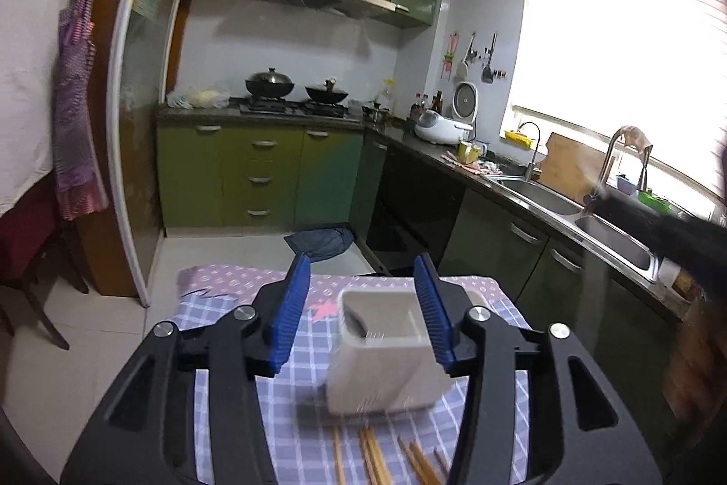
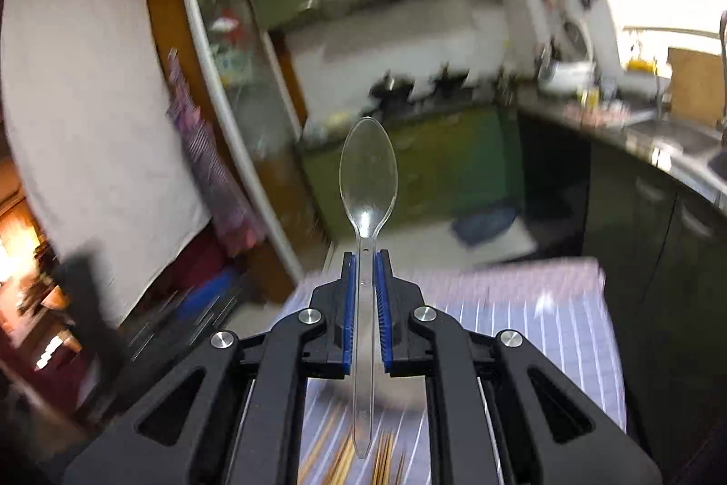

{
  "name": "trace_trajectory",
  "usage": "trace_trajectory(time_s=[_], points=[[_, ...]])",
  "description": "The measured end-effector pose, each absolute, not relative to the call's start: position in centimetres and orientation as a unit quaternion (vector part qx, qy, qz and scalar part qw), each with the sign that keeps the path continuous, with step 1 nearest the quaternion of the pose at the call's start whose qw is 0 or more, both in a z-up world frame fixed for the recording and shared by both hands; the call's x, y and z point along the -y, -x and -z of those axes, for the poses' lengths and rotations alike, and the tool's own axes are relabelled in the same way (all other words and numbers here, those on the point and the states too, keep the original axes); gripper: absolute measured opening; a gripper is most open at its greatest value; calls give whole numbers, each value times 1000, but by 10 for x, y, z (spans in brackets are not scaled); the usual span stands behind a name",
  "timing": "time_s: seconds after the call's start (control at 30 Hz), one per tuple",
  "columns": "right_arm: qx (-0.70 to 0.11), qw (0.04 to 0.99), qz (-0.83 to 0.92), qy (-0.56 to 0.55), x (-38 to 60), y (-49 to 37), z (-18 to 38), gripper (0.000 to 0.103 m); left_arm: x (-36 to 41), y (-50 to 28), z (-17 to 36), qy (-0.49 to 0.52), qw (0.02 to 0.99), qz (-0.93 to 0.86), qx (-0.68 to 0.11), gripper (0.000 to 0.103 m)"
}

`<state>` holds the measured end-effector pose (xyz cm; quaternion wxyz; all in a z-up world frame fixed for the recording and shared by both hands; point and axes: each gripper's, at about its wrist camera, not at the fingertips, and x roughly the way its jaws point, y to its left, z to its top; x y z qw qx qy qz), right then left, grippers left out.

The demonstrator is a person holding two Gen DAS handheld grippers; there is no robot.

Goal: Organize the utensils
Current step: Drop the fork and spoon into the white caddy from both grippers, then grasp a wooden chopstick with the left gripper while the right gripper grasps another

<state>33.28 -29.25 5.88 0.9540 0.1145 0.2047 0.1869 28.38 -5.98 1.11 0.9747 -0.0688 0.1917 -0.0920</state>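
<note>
In the left wrist view, a white rectangular utensil holder (image 1: 386, 353) stands on the checked tablecloth (image 1: 227, 312), just ahead of my open left gripper (image 1: 363, 280); its right blue finger (image 1: 434, 312) overlaps the holder's right rim. Several wooden chopsticks (image 1: 377, 457) lie on the cloth near the camera. In the right wrist view, my right gripper (image 2: 367, 257) is shut on the handle of a clear plastic spoon (image 2: 369, 176), whose bowl points forward and up. Chopsticks (image 2: 345, 457) show below it. The view is blurred by motion.
The small table's far edge (image 1: 318, 273) drops to a tiled floor with a blue cloth (image 1: 320, 242). Green cabinets, a stove with two woks (image 1: 295, 87) and a counter with sinks (image 1: 590, 221) run behind and right. A dark blurred arm (image 1: 690, 239) crosses at right.
</note>
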Motion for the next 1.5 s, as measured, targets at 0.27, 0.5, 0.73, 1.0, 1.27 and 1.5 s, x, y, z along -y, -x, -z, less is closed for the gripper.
trace_trajectory(time_s=[0.27, 0.5, 0.73, 1.0, 1.27, 1.5], points=[[-205, 968, -123, -71, 248, -418, -30, 10, 32, -207, -6, 65, 973, 85, -205, 48], [-213, 970, -109, -36, 245, -413, 12, 10, 37, -207, 3, 44, 965, 95, -240, 49], [-245, 963, -116, -3, 251, -380, 43, 10, 48, -224, 32, 32, 946, 97, -307, 49], [-253, 960, -116, 13, 256, -357, 56, 31, 59, -226, 47, -3, 936, 92, -339, 49], [-234, 964, -124, -13, 283, -306, 35, 38, 67, -248, 75, -16, 909, 89, -407, 52], [-294, 947, -129, -9, 304, -267, 56, 40, 72, -284, 122, -8, 864, 85, -496, 51]])
